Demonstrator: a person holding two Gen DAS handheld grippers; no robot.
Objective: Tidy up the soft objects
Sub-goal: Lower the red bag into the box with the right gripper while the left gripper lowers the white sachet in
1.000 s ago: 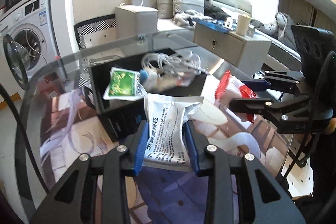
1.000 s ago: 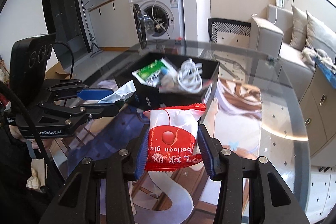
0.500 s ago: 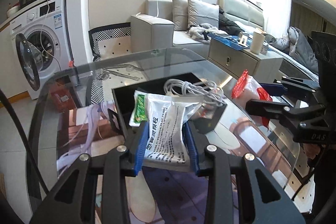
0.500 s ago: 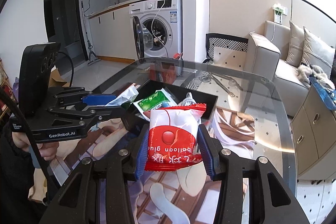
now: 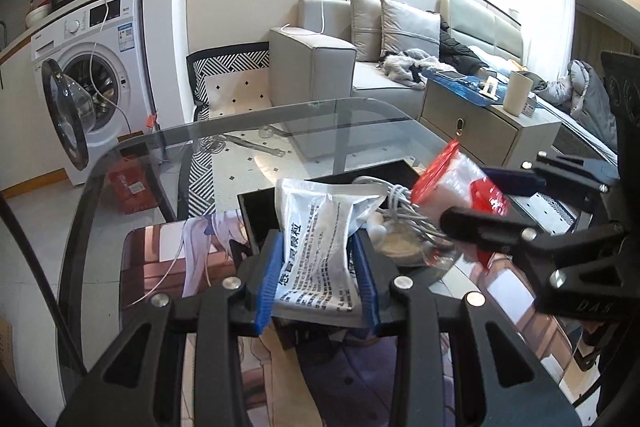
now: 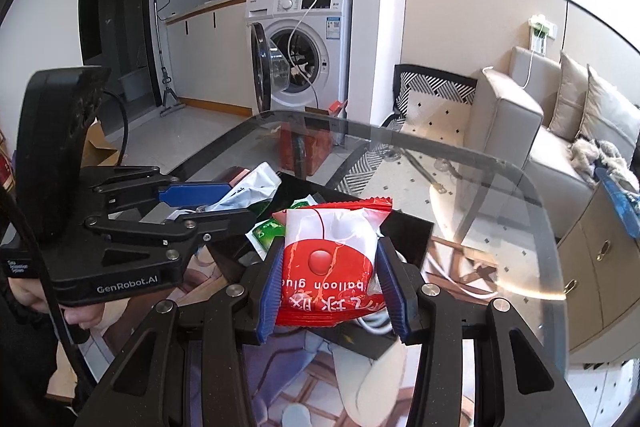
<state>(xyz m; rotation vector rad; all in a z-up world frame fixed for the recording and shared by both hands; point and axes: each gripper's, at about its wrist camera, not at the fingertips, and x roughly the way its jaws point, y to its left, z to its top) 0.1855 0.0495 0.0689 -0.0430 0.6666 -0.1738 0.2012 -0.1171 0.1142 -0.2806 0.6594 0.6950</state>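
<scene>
Since the earlier frame both grippers had come in closer above the black box [image 6: 404, 227] on the glass table [image 6: 500, 187], their packets now hanging over its contents. Left gripper [image 5: 317, 277]: blue pads pinched on a white printed sachet [image 5: 318, 247], held over the box's near edge. Right gripper [image 6: 330, 283]: pads pressed on a red-and-white balloon glue packet [image 6: 330, 251], above the box holding a white cable [image 5: 400, 203] and a green packet [image 6: 266, 229].
</scene>
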